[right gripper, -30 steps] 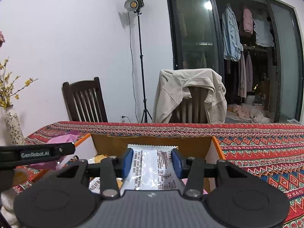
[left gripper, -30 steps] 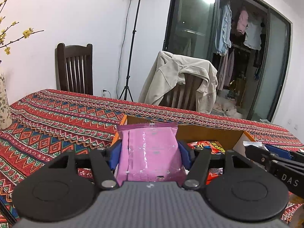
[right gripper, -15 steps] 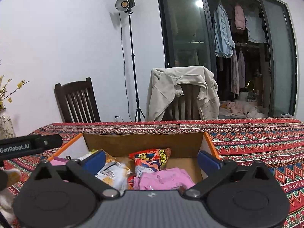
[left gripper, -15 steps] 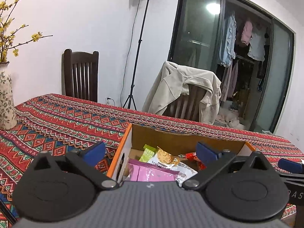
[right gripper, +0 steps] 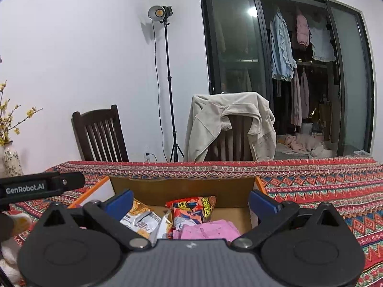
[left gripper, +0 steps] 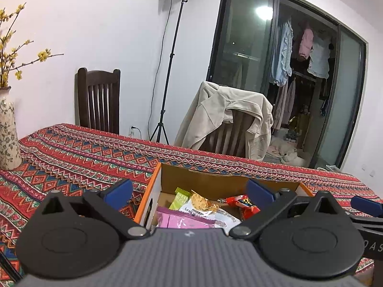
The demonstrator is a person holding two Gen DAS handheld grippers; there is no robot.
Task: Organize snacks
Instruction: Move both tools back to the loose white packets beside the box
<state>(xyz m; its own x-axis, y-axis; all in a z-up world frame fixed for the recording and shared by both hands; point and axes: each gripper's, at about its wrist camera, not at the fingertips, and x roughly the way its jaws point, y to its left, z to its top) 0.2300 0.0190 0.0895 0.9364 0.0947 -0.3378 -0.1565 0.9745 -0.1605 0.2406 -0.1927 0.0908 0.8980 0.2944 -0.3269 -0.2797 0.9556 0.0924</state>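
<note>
Left gripper (left gripper: 189, 192), right gripper (right gripper: 190, 202): jaws wide apart, empty, over box (left gripper: 210, 183). Packets (right gripper: 191, 209) inside. Advice: lift both clear without snagging packets or box rim.

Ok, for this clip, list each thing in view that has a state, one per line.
left claw: open, nothing between its pads
right claw: open, nothing between its pads
cardboard box: open-topped, holding snacks
pink packet: lying in the box
red-orange packet: in the box, propped up
white packet: lying in the box
studio lamp: lit
jacket: draped over a chair back
</note>
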